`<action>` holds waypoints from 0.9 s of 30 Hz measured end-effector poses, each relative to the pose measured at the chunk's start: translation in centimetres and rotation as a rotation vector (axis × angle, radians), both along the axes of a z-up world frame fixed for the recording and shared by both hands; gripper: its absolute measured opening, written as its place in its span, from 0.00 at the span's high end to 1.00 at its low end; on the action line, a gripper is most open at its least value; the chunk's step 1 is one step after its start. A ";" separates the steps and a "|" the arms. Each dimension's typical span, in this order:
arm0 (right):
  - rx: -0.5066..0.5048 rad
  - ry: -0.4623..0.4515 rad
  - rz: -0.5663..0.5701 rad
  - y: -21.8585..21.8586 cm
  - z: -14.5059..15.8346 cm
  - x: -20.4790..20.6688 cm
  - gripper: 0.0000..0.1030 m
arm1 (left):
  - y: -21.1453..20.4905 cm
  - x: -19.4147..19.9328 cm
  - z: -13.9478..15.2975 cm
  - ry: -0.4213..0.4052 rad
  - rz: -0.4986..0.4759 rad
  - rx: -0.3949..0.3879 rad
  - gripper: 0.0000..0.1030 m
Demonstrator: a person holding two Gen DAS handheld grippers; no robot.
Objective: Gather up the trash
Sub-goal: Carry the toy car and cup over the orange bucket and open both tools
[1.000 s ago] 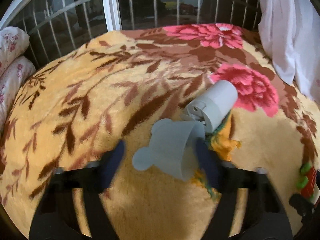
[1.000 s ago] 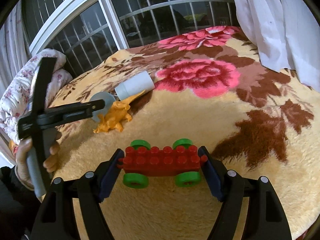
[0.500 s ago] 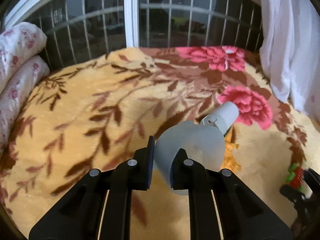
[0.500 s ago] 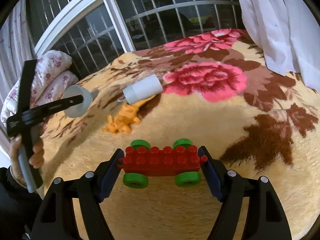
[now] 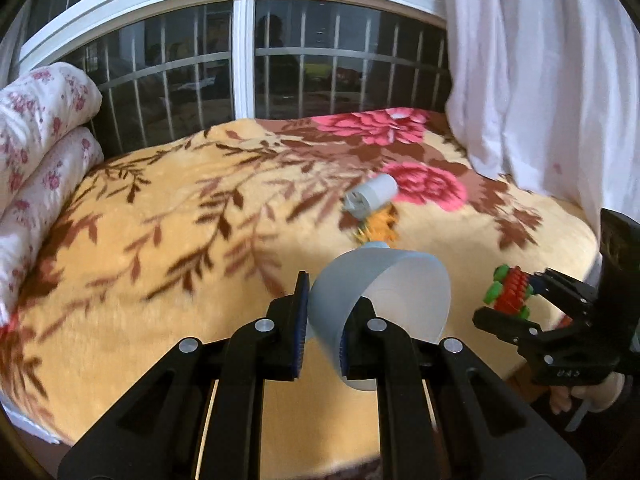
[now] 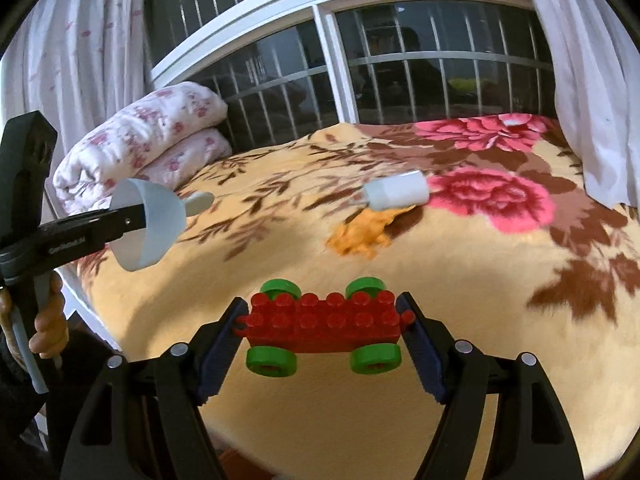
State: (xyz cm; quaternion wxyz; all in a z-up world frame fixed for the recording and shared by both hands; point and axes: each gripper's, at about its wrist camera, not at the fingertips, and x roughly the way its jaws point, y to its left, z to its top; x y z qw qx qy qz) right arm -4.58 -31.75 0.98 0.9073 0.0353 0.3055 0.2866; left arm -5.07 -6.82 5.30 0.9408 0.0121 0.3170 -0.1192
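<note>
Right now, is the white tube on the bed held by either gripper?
No. The white tube lies loose on the blanket beside the orange toy; the right gripper holds the red toy car.

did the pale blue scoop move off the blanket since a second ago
Yes. The left gripper lifted the pale blue scoop up and back from the white bottle, which stayed lying on the blanket.

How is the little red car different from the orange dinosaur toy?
The red car is blocky with green wheels; the orange dinosaur looks bumpy and has none. The red car is up off the blanket, pinched in the right tongs; the orange dinosaur lies on the blanket, beside a white cylinder. Both are small toys.
</note>
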 end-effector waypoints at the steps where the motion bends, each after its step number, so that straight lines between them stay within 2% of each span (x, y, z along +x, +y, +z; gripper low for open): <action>1: 0.006 -0.001 0.006 0.1 0.0 -0.8 0.28 | 0.1 -0.8 -0.1 0.001 -0.009 -0.003 0.89; 5: 0.010 0.007 0.034 0.2 0.0 -4.9 0.28 | 0.1 -5.0 -1.4 0.018 -0.041 0.017 0.89; 10: -0.051 0.097 0.062 0.6 -1.8 -8.4 0.28 | -0.1 -9.0 -4.2 0.084 -0.098 0.028 0.89; 12: -0.100 0.159 0.067 1.1 -3.1 -9.3 0.28 | -0.3 -10.2 -5.6 0.114 -0.119 0.042 0.89; 18: -0.222 0.323 0.082 2.5 -7.0 -10.1 0.28 | -0.4 -11.3 -11.3 0.279 -0.152 0.090 0.89; 21: -0.298 0.387 0.107 3.5 -9.2 -10.1 0.28 | -0.4 -10.7 -15.0 0.405 -0.144 0.110 0.89; 23: -0.390 0.441 0.133 4.5 -11.3 -10.1 0.28 | -0.5 -10.1 -17.4 0.501 -0.154 0.117 0.89; 27: -0.487 0.541 0.165 5.3 -14.6 -9.8 0.28 | -1.1 -9.4 -20.2 0.596 -0.167 0.155 0.89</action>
